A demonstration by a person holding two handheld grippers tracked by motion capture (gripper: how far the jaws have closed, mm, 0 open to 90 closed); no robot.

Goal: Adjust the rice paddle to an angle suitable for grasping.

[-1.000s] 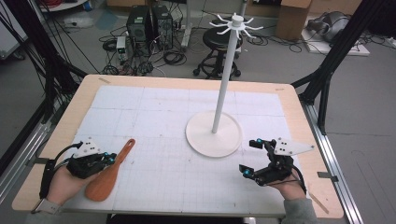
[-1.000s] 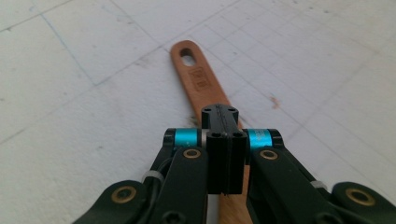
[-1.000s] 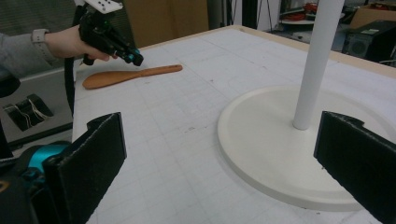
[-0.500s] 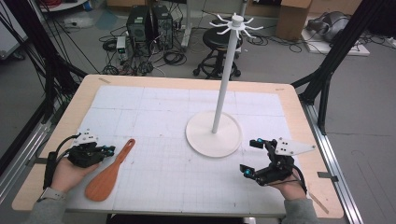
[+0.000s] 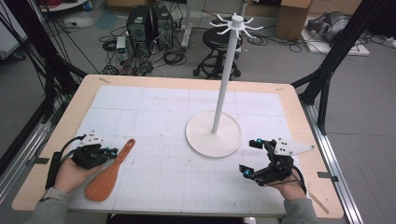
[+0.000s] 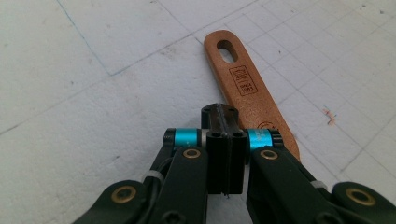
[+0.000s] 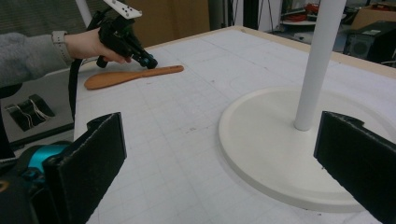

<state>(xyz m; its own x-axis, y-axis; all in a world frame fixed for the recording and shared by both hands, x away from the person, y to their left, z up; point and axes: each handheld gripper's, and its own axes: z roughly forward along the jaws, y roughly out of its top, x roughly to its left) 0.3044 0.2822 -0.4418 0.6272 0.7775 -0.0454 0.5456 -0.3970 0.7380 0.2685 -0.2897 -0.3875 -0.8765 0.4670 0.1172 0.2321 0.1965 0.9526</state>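
Observation:
A brown wooden spatula lies flat on the white gridded mat at the front left, with its slotted handle pointing away from the person. My left gripper is shut with nothing between its jaws. Its tip hovers right at the spatula's handle, and I cannot tell if it touches. The right gripper view shows the same spatula lying under that left gripper. My right gripper stands wide open and empty at the front right, facing the stand's round base.
A white hook stand rises from a round base in the middle of the mat, its pole topped by several hooks. The wooden table edge runs close to my right hand. A stool and computers stand on the floor beyond.
My left gripper has drawn off the spatula's blade, moving up and left, and now sits beside the handle. The spatula and the right gripper have stayed put.

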